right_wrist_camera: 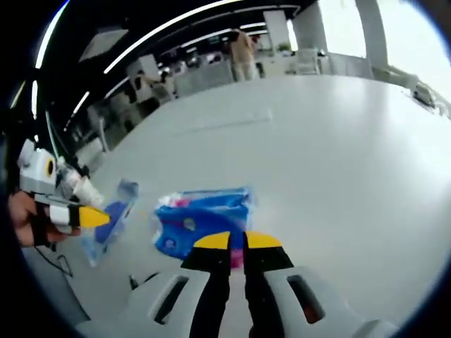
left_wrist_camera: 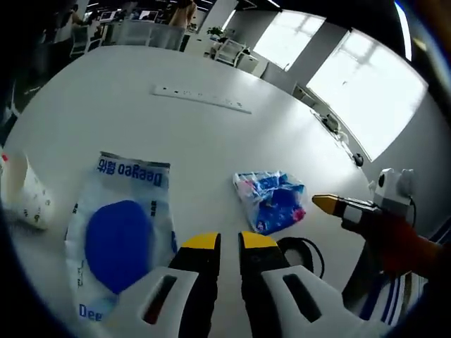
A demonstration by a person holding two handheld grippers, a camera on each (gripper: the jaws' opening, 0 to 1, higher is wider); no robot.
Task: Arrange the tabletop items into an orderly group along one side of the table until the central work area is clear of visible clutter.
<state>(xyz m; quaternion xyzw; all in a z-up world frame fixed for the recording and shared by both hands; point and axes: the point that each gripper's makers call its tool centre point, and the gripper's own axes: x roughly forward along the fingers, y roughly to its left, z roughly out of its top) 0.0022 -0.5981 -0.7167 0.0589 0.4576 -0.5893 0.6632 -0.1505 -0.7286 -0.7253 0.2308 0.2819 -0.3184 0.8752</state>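
A crumpled blue packet lies on the white round table, just beyond my left gripper, whose yellow-tipped jaws stand together with nothing between them. Left of those jaws lies a flat white pouch with a blue oval. My right gripper comes in from the right, its tips closed, just short of the packet's right edge. In the right gripper view, the blue packet sits right in front of my right gripper, which is shut. My left gripper hovers by the white pouch.
A white printed bag lies at the table's left edge. A black cable loop lies near the front edge. A recessed socket strip runs across the far side. A hand holds the left gripper. Chairs and people stand beyond the table.
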